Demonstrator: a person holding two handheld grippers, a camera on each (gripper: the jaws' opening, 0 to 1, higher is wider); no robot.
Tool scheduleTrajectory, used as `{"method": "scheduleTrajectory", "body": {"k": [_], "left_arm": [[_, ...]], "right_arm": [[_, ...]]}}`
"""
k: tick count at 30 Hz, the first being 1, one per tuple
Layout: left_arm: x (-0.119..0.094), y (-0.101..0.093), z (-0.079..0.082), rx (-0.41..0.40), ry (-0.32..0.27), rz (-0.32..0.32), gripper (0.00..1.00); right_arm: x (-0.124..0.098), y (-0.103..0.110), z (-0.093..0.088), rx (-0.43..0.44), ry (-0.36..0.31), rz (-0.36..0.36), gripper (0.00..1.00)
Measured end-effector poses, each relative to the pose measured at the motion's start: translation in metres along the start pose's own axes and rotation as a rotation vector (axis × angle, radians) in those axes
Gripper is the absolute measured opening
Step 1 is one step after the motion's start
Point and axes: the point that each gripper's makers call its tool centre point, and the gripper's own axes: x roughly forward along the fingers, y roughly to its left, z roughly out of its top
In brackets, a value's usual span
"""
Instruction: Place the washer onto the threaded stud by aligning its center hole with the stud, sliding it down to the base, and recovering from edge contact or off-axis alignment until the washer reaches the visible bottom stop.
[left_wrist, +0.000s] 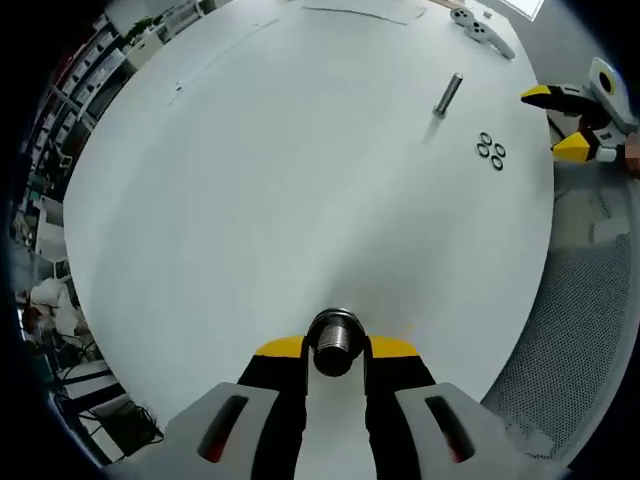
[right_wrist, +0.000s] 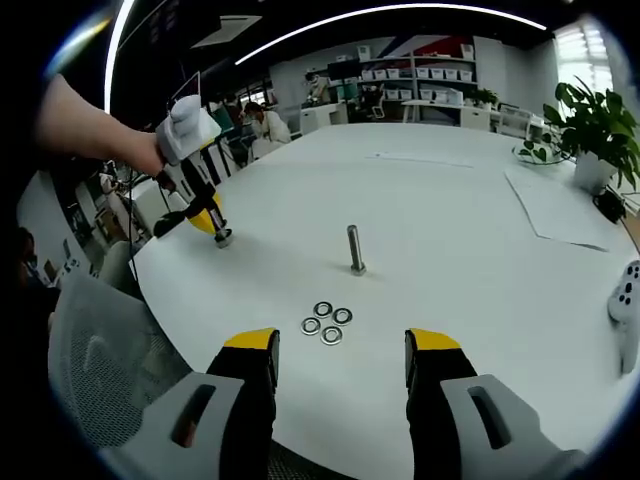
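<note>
A steel threaded stud (right_wrist: 354, 249) stands upright on the round white table (right_wrist: 450, 200); it also appears far off as the stud (left_wrist: 447, 95). Several dark ring washers (right_wrist: 327, 322) lie flat together just in front of it, seen too as washers (left_wrist: 490, 151). My right gripper (right_wrist: 340, 345) is open, its yellow-tipped jaws short of the washers and holding nothing; it enters the left gripper view as the right gripper (left_wrist: 562, 122). My left gripper (left_wrist: 335, 350) is shut on a short threaded metal cylinder (left_wrist: 335, 343), held at the table's near edge, and shows as the left gripper (right_wrist: 208, 218) with the cylinder (right_wrist: 222, 238).
A white game controller (left_wrist: 480, 28) lies at the table's far side, also the controller (right_wrist: 628, 290). Papers (right_wrist: 565, 205) and a potted plant (right_wrist: 590, 125) sit at the right. Mesh chairs (left_wrist: 565, 330) (right_wrist: 90, 340) stand at the table's edge. A person's arm (right_wrist: 90, 125) holds the left gripper.
</note>
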Motion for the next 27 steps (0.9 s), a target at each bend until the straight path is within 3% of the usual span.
{"method": "scheduleTrajectory", "body": {"k": [14, 27], "left_arm": [[0.012, -0.001, -0.003, 0.041, 0.012, 0.01, 0.19], [0.014, 0.0, -0.003, 0.025, -0.032, 0.009, 0.21]], "right_arm": [[0.0, 0.0, 0.0, 0.0, 0.0, -0.001, 0.53], [0.0, 0.0, 0.0, 0.001, 0.0, -0.002, 0.53]]}}
